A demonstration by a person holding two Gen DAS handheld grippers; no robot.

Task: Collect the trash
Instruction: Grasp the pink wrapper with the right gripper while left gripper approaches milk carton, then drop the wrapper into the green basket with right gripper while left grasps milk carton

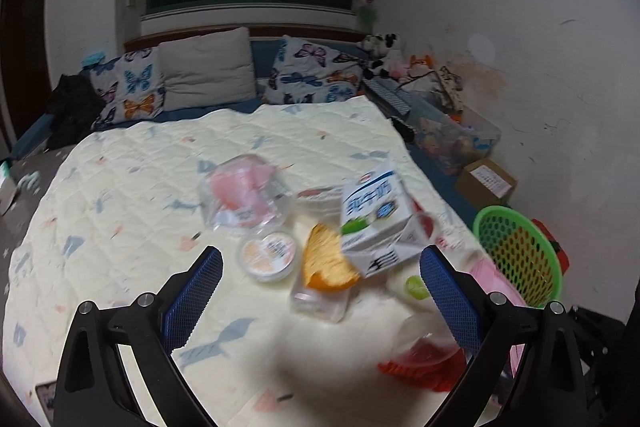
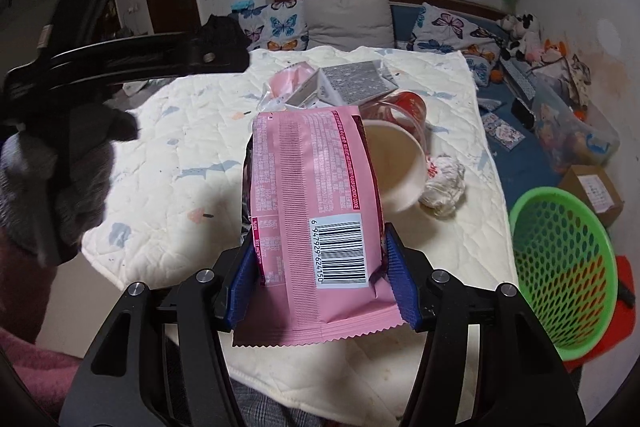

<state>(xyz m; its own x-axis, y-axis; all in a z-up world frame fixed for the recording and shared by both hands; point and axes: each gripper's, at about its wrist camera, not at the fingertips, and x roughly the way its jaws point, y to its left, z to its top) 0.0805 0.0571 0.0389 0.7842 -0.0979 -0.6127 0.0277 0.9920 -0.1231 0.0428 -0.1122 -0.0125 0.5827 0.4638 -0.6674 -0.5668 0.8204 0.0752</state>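
quilted bed cover (image 1: 120, 187) below: right gripper (image 2: 316, 267) clenches one pink wrapper (image 2: 312, 195); left gripper (image 1: 320, 287) released, one milk carton (image 1: 376, 215) ahead.

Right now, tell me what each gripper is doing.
Left gripper: open, holding nothing.
Right gripper: shut on the pink cookie packet.

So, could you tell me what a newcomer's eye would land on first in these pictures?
The pink snack packet, barcode up, clamped in the right gripper above the cream quilt. Next, the green mesh basket off the quilt's right edge. In the left wrist view, the open left gripper faces a milk carton among wrappers.
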